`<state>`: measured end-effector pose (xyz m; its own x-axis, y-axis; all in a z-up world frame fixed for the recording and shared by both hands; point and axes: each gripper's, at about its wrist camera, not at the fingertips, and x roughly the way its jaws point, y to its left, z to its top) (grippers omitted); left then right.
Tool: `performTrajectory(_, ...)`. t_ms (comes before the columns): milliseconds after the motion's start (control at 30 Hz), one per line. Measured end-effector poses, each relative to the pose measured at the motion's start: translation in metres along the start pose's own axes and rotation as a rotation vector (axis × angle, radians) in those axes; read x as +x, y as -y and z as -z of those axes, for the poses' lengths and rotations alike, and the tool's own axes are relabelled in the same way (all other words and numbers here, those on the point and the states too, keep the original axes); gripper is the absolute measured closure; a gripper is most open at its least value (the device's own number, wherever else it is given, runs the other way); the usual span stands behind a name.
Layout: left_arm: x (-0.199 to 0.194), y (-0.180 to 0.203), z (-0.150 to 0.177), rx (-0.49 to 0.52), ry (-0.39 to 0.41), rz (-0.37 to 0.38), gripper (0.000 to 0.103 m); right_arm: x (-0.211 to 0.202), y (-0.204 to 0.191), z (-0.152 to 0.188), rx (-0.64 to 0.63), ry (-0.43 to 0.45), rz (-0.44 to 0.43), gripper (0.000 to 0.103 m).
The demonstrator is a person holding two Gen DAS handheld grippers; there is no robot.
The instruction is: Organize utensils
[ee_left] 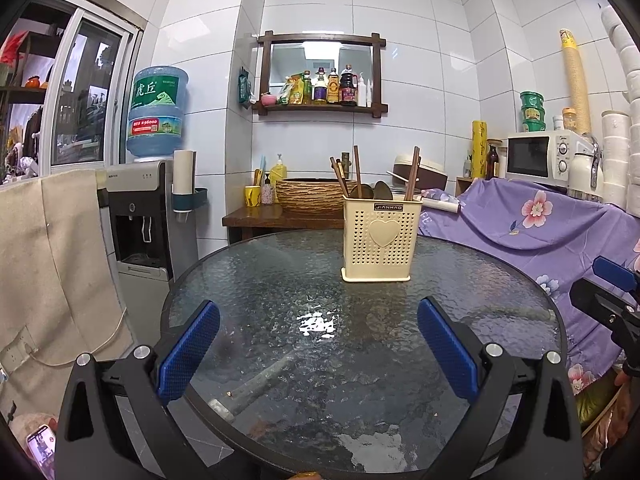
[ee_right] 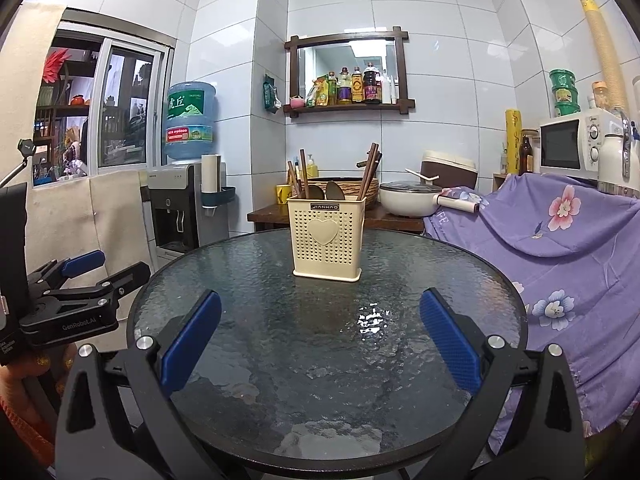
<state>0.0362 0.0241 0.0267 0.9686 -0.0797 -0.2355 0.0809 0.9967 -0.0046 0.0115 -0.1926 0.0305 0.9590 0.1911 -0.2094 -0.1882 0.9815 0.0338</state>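
— Two grippers, and neither carried anything? Why did they hang back like that?

— Both sat over the near rim of the round glass table (ee_left: 240,280), level with each other. The left gripper (ee_left: 318,350) had its blue pads spread wide with only bare glass between them; the right gripper (ee_right: 320,344) was spread just the same.

— Where were the utensils, then?

— Already standing in the cream utensil holder (ee_right: 326,240), well apart from both claws, toward the far side of the table. Chopsticks (ee_right: 366,172) leaned against its corners because the bin was taller than it was wide, and two spoons (ee_right: 334,190) sat bowl-up in the middle.

— Anything loose on the table?

— None that I could make out. I judged the sorting finished, or nearly so, which would explain the empty, opened claws held back.
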Motion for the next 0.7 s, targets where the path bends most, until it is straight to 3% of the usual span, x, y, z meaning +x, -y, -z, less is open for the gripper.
performTrajectory(700,0.0016,0.0016,-0.0008,-0.014,-0.012,0.029,0.006,0.0021,-0.0016,0.0017,0.001,-0.007,0.000,0.005)
